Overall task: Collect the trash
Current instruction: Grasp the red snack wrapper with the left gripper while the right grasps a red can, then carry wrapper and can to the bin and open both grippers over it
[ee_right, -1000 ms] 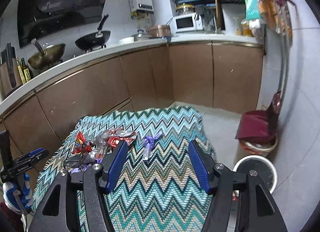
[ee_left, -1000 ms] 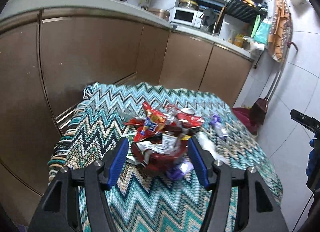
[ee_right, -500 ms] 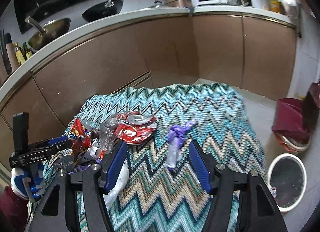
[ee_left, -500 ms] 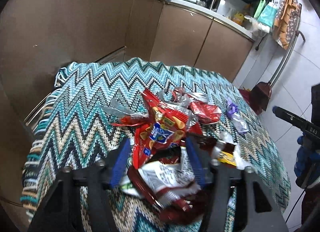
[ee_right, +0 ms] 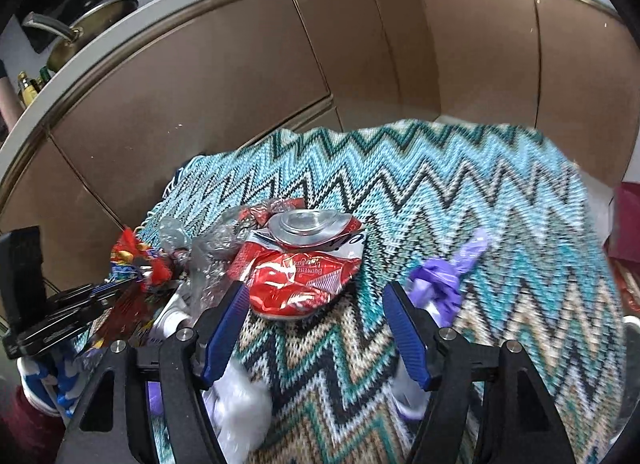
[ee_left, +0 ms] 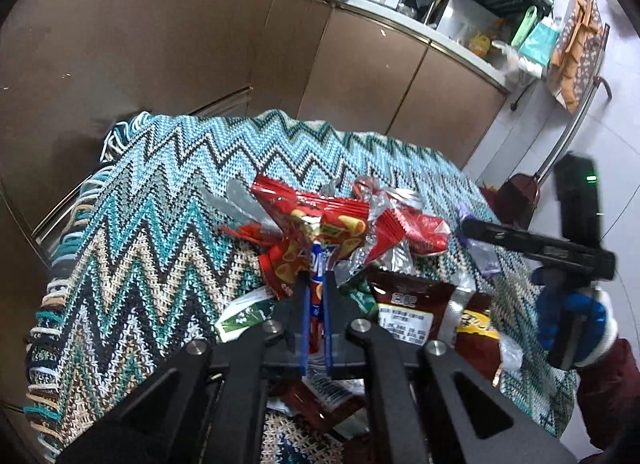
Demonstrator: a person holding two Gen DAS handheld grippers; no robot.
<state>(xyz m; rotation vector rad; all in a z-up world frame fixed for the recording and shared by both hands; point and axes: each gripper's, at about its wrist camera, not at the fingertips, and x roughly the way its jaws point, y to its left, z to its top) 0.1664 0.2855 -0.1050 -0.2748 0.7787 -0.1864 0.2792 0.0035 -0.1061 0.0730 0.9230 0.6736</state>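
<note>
A pile of trash lies on the zigzag cloth [ee_left: 160, 191]. My left gripper [ee_left: 316, 284] is shut on a red snack bag [ee_left: 320, 223], which stands up crumpled between its pads. Around the bag lie a brown packet [ee_left: 404, 300] and a crushed red can [ee_left: 416, 227]. My right gripper [ee_right: 316, 296] hangs low over the cloth with its jaws opening. The crushed red can [ee_right: 304, 276] sits just ahead, between the fingertips and untouched. A purple wrapper [ee_right: 444, 280] lies beside its right finger. In the right wrist view the left gripper [ee_right: 120, 292] holds the snack bag [ee_right: 132, 260].
Brown kitchen cabinets [ee_right: 360, 75] curve closely behind the table. White plastic [ee_right: 240, 404] lies under my right gripper. A dark red dustpan [ee_left: 520, 191] stands on the floor past the table's right edge. A gloved hand [ee_left: 572, 320] holds the right gripper [ee_left: 472, 225].
My left gripper moved into the pile and shut on the red snack bag. My right gripper dropped toward the table and came up to the crushed can.
</note>
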